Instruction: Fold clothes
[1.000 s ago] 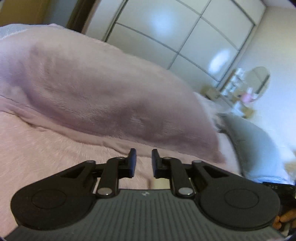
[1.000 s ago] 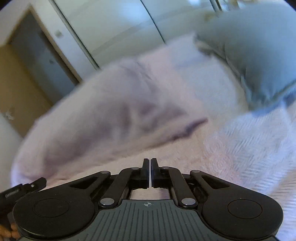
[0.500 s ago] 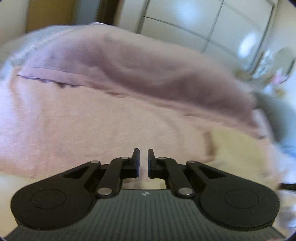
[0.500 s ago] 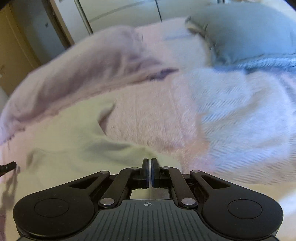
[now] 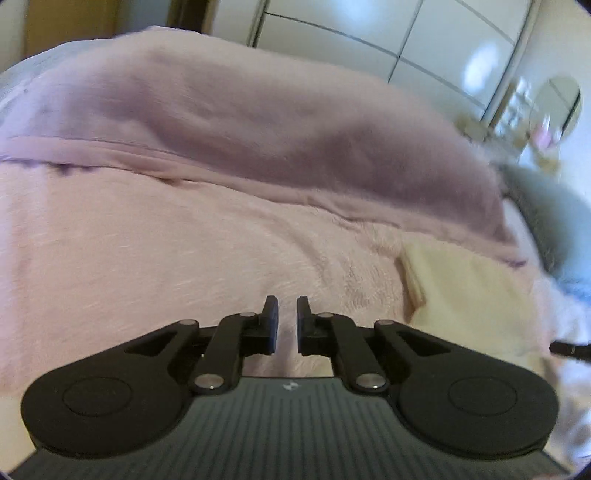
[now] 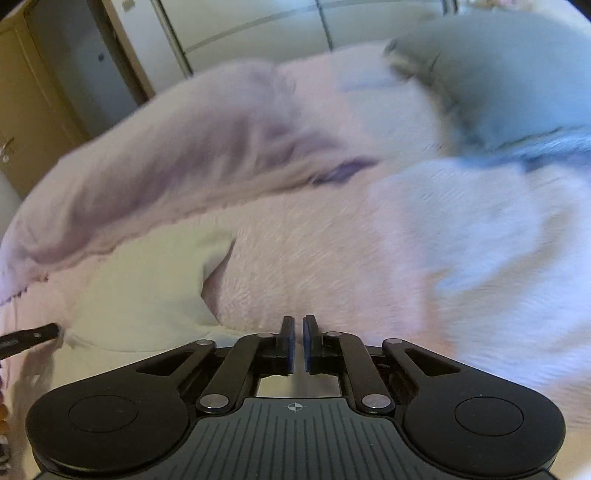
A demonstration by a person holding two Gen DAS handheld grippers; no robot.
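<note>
A cream garment (image 6: 147, 291) lies flat on the fuzzy pink bed cover (image 6: 314, 266). In the left wrist view the cream garment (image 5: 469, 280) sits to the right of my left gripper (image 5: 287, 317). That gripper hovers over the pink cover (image 5: 166, 251), fingers a narrow gap apart with nothing between them. My right gripper (image 6: 298, 343) is low over the garment's right edge, its blue pads a sliver apart and holding nothing. Each gripper's tip shows at the edge of the other's view.
A mauve blanket (image 5: 280, 122) is bunched in a long ridge across the back of the bed. A grey pillow (image 6: 498, 74) and a white knit throw (image 6: 498, 240) lie on the right. White wardrobe doors (image 5: 406, 33) and a door stand beyond.
Both grippers pulled back and tilted down from the mauve blanket, bringing the cream garment into view. The right fingers have parted by a sliver. The left gap has narrowed slightly.
</note>
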